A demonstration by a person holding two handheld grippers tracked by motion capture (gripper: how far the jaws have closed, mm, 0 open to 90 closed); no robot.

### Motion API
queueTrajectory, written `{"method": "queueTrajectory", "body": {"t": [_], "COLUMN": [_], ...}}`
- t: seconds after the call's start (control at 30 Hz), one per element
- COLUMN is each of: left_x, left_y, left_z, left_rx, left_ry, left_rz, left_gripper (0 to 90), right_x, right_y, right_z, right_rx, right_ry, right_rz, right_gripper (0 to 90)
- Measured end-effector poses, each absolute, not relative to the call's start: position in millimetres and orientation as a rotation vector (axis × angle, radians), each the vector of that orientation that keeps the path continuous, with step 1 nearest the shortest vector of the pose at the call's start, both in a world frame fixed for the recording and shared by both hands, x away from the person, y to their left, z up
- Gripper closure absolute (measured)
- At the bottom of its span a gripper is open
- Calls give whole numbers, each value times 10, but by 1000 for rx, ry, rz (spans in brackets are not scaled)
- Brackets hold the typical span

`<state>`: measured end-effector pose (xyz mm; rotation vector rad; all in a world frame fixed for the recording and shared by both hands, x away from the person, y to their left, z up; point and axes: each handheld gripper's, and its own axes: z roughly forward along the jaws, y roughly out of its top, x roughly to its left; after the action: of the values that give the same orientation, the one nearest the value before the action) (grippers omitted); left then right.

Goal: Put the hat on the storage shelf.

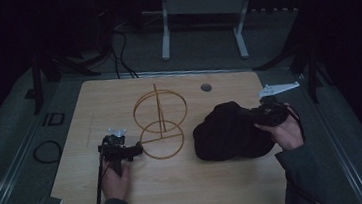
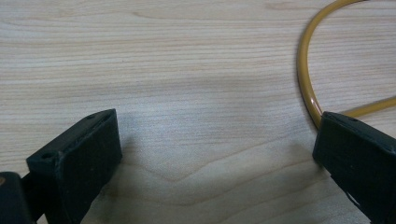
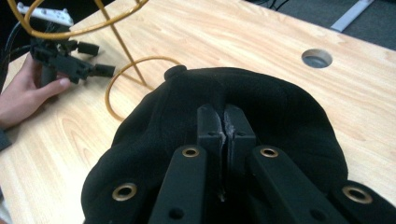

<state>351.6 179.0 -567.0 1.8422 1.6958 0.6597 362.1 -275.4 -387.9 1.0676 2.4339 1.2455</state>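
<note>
Nearest the person, the left gripper [image 1: 136, 149] sits low on the wooden table [image 1: 187, 192] with its jaws spread wide and nothing between them, one jaw tip right against the bottom ring of the yellow wire stand [image 1: 161, 125]. Over on the other side, the right gripper [image 1: 250, 114] is clamped tight on a pinch of the black cap [image 1: 227, 132], which lies slumped on the table just beside the stand; in the right gripper view the two jaws meet with a thin ridge of cloth squeezed between them.

What could go wrong: that grip looks like only a small fold of fabric, so a quick lift could let the cap slide out. The stand is thin bent wire, two rings on a slim upright post, so it probably tips or skates if the cap drags on it and the left gripper isn't bracing the base.

The cap is soft, matte, floppy fabric with a little button on top. The table is pale smooth woodgrain, with a round cable hole [image 1: 206, 87] toward the far edge
</note>
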Motion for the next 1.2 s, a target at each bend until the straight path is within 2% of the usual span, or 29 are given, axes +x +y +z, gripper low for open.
{"method": "queueTrajectory", "body": {"t": [1.2], "left_x": [3517], "left_y": [1790], "left_z": [-5670], "left_rx": [1842], "left_ry": [1696], "left_rz": [660], "left_gripper": [7], "right_x": [3762], "right_y": [-2716], "right_z": [-3463], "right_rx": [1085], "right_ry": [2341], "right_rz": [1272], "right_gripper": [875]}}
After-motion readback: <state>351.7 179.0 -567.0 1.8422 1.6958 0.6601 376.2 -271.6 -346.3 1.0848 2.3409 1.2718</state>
